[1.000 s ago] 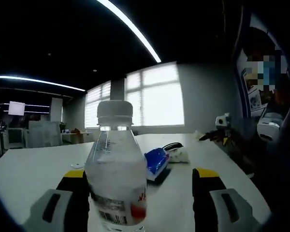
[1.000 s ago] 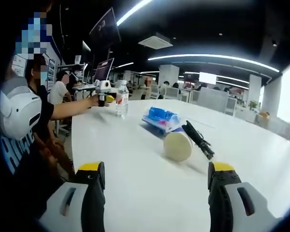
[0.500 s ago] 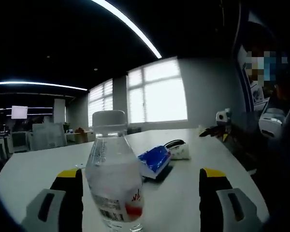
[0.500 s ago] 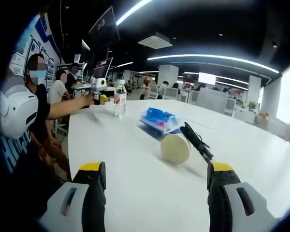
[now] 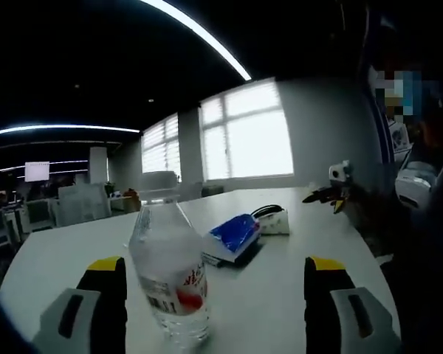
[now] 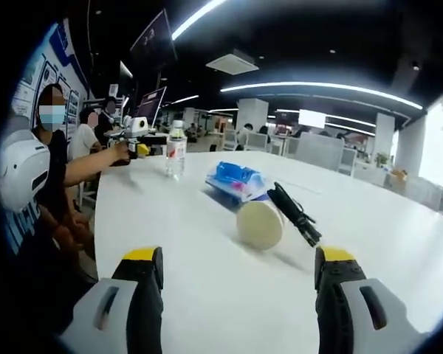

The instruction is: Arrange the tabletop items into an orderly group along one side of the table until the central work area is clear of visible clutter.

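So far only the water bottle (image 6: 176, 148) stands near the bench (image 6: 207, 295) edge, before the open, empty left gripper (image 5: 214, 310). Blue packet (image 6: 235, 181), roll (image 6: 259, 224) and black cable (image 6: 294, 212) clutter mid-bench beyond the open right gripper (image 6: 232, 302).

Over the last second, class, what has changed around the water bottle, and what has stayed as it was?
The left hand-held gripper has let go of the water bottle and backed away: the bottle now stands free on the white table, with a gap between it and the gripper in the right gripper view. The blue packet, the pale roll and the black cable lie as before. The right hand-held gripper stays open, holding nothing.
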`<state>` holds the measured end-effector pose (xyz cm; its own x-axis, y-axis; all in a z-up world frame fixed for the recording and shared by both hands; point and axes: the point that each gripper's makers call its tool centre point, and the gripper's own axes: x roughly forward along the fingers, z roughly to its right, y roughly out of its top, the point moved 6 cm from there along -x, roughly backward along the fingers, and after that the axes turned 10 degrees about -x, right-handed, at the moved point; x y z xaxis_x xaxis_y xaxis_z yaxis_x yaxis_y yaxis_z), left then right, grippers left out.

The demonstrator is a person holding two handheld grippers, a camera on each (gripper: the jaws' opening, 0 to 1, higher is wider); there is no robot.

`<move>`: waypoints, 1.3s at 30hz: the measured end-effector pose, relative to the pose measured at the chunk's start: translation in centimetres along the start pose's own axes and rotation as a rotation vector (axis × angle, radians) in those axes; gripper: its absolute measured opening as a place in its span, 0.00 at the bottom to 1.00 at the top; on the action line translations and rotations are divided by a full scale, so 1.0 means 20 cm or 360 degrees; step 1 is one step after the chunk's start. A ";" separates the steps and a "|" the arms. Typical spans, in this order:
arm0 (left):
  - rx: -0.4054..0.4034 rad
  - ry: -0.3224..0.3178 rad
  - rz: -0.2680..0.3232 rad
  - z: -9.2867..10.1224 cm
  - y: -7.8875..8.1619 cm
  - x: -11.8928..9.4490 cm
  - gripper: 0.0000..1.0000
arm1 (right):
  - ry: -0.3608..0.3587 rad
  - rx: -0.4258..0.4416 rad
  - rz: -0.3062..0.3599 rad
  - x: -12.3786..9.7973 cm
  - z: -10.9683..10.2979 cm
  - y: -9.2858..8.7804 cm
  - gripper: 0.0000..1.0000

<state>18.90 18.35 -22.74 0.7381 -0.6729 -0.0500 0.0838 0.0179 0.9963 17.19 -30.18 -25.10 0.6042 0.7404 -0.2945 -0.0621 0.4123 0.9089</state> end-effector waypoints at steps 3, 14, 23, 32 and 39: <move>-0.0001 0.0027 -0.0007 0.02 0.00 -0.02 1.00 | -0.0025 0.0000 -0.0001 0.01 0.02 0.00 0.79; 0.0060 0.0178 0.0021 0.06 0.02 -0.12 0.95 | -0.0030 0.0001 -0.0022 0.07 0.04 -0.02 0.70; 0.0065 0.0170 0.0042 0.15 0.04 -0.15 1.00 | -0.0068 0.0002 -0.0015 0.10 0.07 -0.02 0.65; 0.0059 0.0217 0.0002 0.23 0.01 -0.15 1.00 | -0.0083 -0.0008 -0.0038 0.13 0.08 -0.02 0.64; 0.0037 0.0226 0.0028 0.29 0.00 -0.16 1.00 | -0.0083 -0.0007 -0.0031 0.16 0.09 -0.02 0.58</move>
<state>12.69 16.28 -22.11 0.8269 -0.5610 -0.0402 0.0558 0.0106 0.9984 20.62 -28.88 -25.99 0.6459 0.7036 -0.2961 -0.0536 0.4287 0.9018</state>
